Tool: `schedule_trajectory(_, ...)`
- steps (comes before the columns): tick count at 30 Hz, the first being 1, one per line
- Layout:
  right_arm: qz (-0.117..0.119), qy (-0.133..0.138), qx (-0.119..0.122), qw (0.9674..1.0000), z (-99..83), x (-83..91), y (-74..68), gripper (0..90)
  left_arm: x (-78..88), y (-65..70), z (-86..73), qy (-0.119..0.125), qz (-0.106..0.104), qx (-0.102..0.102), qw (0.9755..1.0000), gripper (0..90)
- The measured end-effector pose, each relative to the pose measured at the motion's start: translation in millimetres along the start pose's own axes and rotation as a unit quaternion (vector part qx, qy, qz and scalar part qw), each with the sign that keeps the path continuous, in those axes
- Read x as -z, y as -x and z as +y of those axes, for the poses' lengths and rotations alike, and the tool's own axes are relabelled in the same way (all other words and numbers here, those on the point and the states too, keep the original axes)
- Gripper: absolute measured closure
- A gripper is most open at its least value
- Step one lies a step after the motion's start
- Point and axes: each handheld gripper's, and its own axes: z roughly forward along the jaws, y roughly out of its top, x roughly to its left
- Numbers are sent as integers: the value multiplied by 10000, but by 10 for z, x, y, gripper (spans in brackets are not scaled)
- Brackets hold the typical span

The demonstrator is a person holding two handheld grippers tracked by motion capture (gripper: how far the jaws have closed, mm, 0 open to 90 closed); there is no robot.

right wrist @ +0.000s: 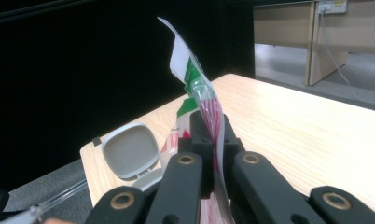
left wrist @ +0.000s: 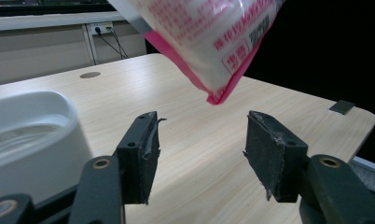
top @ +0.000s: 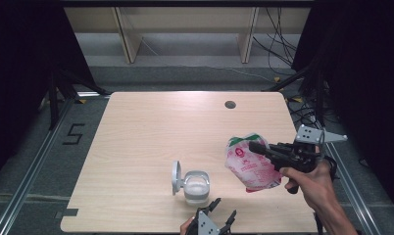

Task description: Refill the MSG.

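A pink and white plastic bag (top: 246, 166) with a green top hangs above the table's right side, and my right gripper (top: 254, 145) is shut on its upper part. In the right gripper view the jaws (right wrist: 209, 126) pinch the bag's thin film (right wrist: 197, 84), which rises between them. A small white container (top: 196, 186) with its hinged lid (top: 176, 177) swung open stands near the front edge. My left gripper (top: 223, 208) sits just in front of the container, open with nothing between its pads (left wrist: 199, 149). The bag's lower corner (left wrist: 209, 42) hangs above and beyond those pads.
The light wooden table (top: 151, 132) has a round cable hole (top: 230, 104) at the back right. Black curtains flank both sides, and cables lie on the floor behind. The container (left wrist: 27, 135) is close to the left jaw's outer side.
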Motion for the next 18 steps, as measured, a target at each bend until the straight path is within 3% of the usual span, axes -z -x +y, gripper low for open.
schedule_trajectory(2,-5,45,42,10000,-22,-15,11,900,35,-21,6,-6,50,80,10000,421)
schedule_trajectory(3,-4,27,63,10000,-65,-46,27,900,88,-89,21,-78,38,-25,10000,421)
schedule_trajectory(6,-1,-60,-81,9999,-103,-67,19,900,149,-160,20,-155,67,-58,9998,417)
schedule_trajectory(7,-12,-28,-12,10000,-121,-90,38,900,158,-171,11,-123,78,28,9999,414)
schedule_trajectory(8,3,-89,-235,9997,-134,-90,8,900,183,-198,9,-200,91,-20,9998,411)
schedule_trajectory(9,46,-3,-58,10000,-152,-115,38,900,200,-196,-2,-197,132,139,9996,410)
schedule_trajectory(11,56,-40,-66,10000,-177,-127,49,900,241,-255,-4,-191,144,-33,9997,408)
schedule_trajectory(12,53,-87,-276,9996,-189,-123,29,900,266,-260,-8,-216,161,0,9996,407)
schedule_trajectory(13,69,-41,-158,9998,-204,-137,60,900,288,-277,-13,-241,159,-24,9996,404)
schedule_trajectory(14,68,-58,-295,9995,-221,-137,46,900,303,-296,-20,-234,180,-1,9996,400)
schedule_trajectory(16,64,-29,-177,9998,-247,-149,73,900,346,-341,-32,-260,229,31,9994,383)
schedule_trajectory(18,93,-100,-357,9993,-272,-143,56,900,398,-384,-39,-317,297,99,9990,382)
